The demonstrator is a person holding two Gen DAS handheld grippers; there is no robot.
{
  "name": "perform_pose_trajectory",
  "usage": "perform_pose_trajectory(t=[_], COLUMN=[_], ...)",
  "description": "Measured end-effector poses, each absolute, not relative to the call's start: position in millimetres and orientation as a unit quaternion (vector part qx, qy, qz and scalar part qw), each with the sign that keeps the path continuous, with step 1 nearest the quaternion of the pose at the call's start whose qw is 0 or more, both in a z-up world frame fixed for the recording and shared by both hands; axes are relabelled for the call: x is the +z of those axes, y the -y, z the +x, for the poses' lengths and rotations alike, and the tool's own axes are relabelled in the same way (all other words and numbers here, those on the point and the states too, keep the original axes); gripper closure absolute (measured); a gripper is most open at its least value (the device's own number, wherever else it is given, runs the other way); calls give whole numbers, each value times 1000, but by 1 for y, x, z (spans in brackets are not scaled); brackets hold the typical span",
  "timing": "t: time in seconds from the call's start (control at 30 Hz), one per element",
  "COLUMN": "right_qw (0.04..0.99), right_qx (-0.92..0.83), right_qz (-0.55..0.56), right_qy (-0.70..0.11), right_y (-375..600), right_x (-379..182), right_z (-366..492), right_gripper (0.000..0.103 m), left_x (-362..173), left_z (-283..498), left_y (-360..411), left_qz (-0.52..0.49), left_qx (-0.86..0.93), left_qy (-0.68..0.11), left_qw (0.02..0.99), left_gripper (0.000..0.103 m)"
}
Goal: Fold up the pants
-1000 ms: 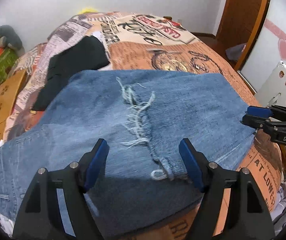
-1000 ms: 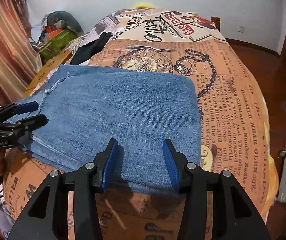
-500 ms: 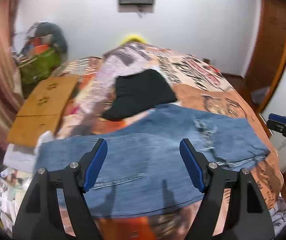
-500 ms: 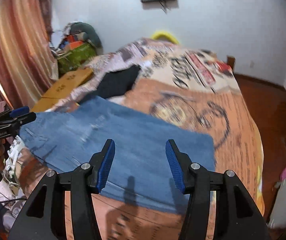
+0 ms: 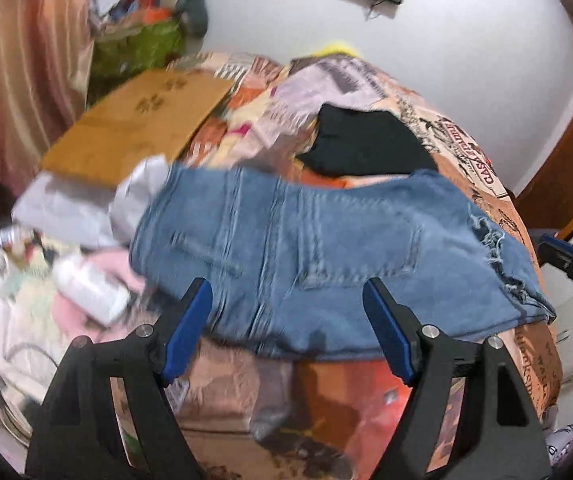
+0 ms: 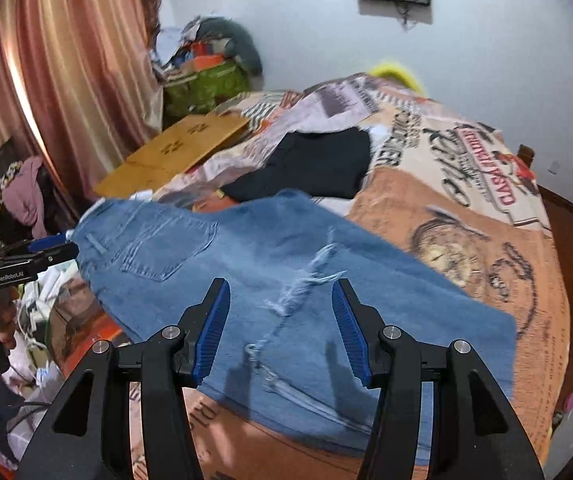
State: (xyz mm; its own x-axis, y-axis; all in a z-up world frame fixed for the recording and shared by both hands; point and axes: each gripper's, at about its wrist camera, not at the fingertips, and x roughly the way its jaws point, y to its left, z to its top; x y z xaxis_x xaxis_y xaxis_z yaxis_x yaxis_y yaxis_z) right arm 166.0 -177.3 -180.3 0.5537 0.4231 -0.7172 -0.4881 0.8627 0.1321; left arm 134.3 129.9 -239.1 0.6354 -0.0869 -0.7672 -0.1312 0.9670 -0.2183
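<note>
The blue jeans point(image 5: 326, 256) lie folded across the near edge of the bed, back pocket up, with a frayed hem point(image 5: 494, 248) at the right. In the right wrist view the jeans point(image 6: 294, 280) show the pocket at left and a frayed strip in the middle. My left gripper point(image 5: 288, 320) is open and empty, held back from the near edge of the jeans. My right gripper point(image 6: 278, 324) is open and empty, above the near part of the jeans. The right gripper shows at the right edge of the left wrist view point(image 5: 570, 260).
A black garment point(image 5: 366, 144) lies on the printed bedspread point(image 6: 466, 184) beyond the jeans. A cardboard sheet point(image 5: 138, 124) lies at the bed's left side. Clutter, clothes and a white bottle point(image 5: 90, 288) fill the floor at left. A curtain point(image 6: 58, 64) hangs at left.
Both grippers have pulled back and up from the jeans, staying open. The left view has swung left, now showing the waist end and floor clutter.
</note>
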Motion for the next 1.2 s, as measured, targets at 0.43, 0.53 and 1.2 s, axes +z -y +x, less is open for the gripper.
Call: perform_pose_trajectory(t=[0.43,0.53,1.2], right_qw=[847,846,844], right_qx=[255,258,271], right_qz=[-45,-44,-41], right_qy=[-464,-465,-461], right_y=[163,163,162], right_x=[-227,-228,-230], right_z=[170,171,170], right_gripper=[53,53,48], left_x=[-301,-304,-316], left_z=[128,132,190], left_y=[-153,-155,-168], left_qz=[-263,-286,-314], left_qx=[-26,-27,57], left_qy=[-480,-478,-478], left_qw=[837,830,818], left_gripper=[26,26,57])
